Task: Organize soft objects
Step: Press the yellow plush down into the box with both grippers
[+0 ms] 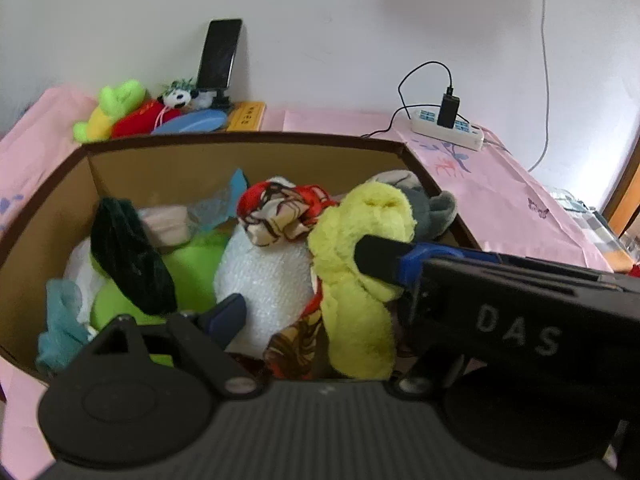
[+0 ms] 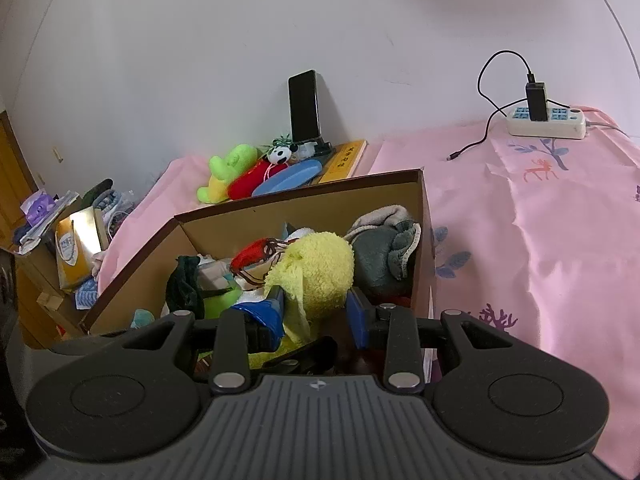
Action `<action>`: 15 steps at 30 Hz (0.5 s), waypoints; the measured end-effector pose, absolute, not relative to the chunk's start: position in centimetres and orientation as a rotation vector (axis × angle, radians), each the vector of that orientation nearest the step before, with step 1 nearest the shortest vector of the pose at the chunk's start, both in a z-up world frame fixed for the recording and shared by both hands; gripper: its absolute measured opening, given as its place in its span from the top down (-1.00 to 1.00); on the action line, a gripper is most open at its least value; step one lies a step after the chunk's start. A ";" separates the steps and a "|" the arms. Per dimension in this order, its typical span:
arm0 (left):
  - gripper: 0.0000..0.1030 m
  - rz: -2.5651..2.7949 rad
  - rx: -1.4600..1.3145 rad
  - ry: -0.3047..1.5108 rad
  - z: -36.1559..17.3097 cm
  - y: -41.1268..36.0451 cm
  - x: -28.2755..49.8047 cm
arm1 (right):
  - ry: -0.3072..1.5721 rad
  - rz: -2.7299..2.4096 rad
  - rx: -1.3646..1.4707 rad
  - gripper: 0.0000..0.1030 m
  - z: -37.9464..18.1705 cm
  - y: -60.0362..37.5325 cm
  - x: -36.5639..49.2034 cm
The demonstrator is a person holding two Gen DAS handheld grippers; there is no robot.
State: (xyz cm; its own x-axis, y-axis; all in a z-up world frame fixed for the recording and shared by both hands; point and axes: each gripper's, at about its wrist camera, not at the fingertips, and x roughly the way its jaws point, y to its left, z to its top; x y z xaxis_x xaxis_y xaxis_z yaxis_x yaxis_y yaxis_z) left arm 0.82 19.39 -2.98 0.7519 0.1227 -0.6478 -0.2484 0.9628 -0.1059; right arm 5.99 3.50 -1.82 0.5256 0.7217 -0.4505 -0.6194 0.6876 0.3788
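Note:
An open cardboard box on the pink sheet is packed with soft things. A yellow-green plush stands at its near right. My right gripper is shut on this plush, its blue pads pressing both sides; in the left wrist view its black finger digs into the fluff from the right. My left gripper is open at the box's near edge, around a white plush and the yellow-green one. Only its left fingertip shows; the right gripper's body hides the other.
Also in the box: a red patterned cloth, a dark green cloth, a grey plush. Behind it lie a green frog toy, a panda toy and a phone on a stand. A power strip sits right.

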 end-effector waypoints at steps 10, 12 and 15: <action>-0.56 0.223 -0.239 0.714 -3.6 20.1 1.2 | 0.615 0.824 0.189 0.69 -2.0 3.4 6.1; -0.56 0.222 -0.239 0.712 -3.6 20.1 1.2 | 0.614 0.825 0.190 0.69 -2.0 3.4 6.1; -0.57 0.221 -0.240 0.710 -3.6 20.0 1.2 | 0.613 0.825 0.191 0.69 -2.1 3.4 6.1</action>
